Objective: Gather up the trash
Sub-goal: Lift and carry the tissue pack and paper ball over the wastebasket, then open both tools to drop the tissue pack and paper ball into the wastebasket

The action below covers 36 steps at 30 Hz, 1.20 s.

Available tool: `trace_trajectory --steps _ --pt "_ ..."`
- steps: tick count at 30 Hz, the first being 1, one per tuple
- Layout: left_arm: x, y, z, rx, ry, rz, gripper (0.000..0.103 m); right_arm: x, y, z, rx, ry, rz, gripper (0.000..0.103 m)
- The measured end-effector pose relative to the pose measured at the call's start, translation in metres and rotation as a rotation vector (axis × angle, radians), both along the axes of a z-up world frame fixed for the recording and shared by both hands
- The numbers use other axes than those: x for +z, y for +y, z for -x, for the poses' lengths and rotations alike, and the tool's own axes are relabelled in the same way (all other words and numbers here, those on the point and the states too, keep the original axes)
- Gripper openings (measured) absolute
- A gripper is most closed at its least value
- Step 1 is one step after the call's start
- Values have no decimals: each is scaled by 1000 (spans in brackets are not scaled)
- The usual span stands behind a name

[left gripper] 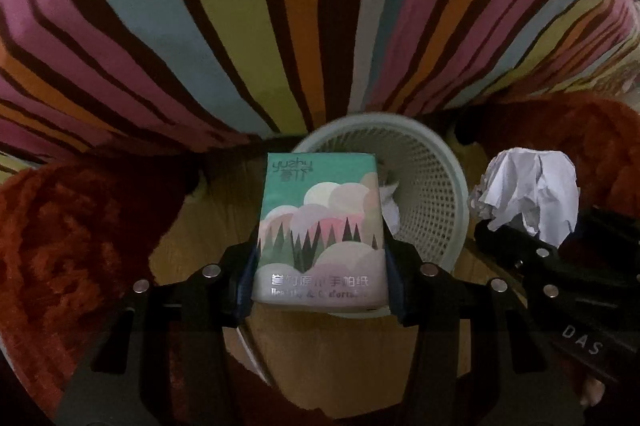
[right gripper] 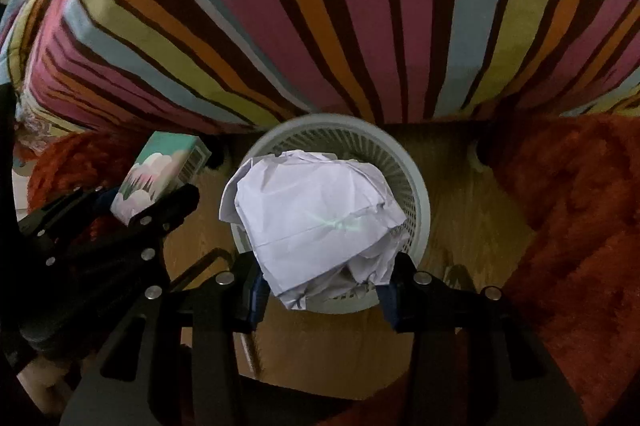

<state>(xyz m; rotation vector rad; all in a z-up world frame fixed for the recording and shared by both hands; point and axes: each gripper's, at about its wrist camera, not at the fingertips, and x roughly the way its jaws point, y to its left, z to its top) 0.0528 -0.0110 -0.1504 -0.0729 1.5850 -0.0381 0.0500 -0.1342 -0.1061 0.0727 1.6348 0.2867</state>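
My left gripper [left gripper: 320, 268] is shut on a teal tissue pack [left gripper: 320, 230] printed with clouds and trees. It hangs above the near-left rim of a pale mesh waste basket [left gripper: 432, 193]. A bit of white paper lies inside the basket. My right gripper [right gripper: 322, 282] is shut on a crumpled white paper ball [right gripper: 316, 222] directly over the same basket [right gripper: 408, 165]. From the left wrist view the paper ball [left gripper: 528, 195] sits at the right in the other gripper. From the right wrist view the tissue pack [right gripper: 160, 173] sits at the left. Both grippers point down.
A striped bedcover [left gripper: 280, 17] fills the upper part of both views, just behind the basket. Shaggy red-orange rugs [left gripper: 68, 246] lie left and right of the basket on a wooden floor [right gripper: 468, 218]. A dark hole [right gripper: 478, 149] shows at the bed's base.
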Motion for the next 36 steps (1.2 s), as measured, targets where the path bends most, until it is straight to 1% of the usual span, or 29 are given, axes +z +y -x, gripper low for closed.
trace_trajectory --steps 6,12,13,15,17,22,23,27,31,36 --pt "-24 -5 -6 1 98 3 51 -23 -1 -4 -27 76 8 42" --pt "-40 -7 -6 -8 164 -11 51 -38 4 -8 -28 127 24 42" --pt "-42 -6 -6 -5 176 -10 51 -43 4 -9 -32 145 28 42" --pt "-54 -6 -8 9 210 1 51 -51 2 -12 -51 182 24 42" --pt "-64 -5 -9 24 247 11 51 -53 2 -13 -54 187 24 42" --pt "-80 -6 -9 30 302 9 51 -73 0 -19 -77 250 44 42" --pt "-83 -6 -9 33 313 11 51 -71 1 -18 -77 253 46 42" --pt "-97 -6 -8 38 361 9 51 -84 3 -19 -73 290 72 42" --pt "-109 -10 -7 25 408 7 51 -101 4 -20 -77 334 88 42" --pt "-123 -11 -5 28 465 8 51 -111 0 -20 -78 374 94 42"
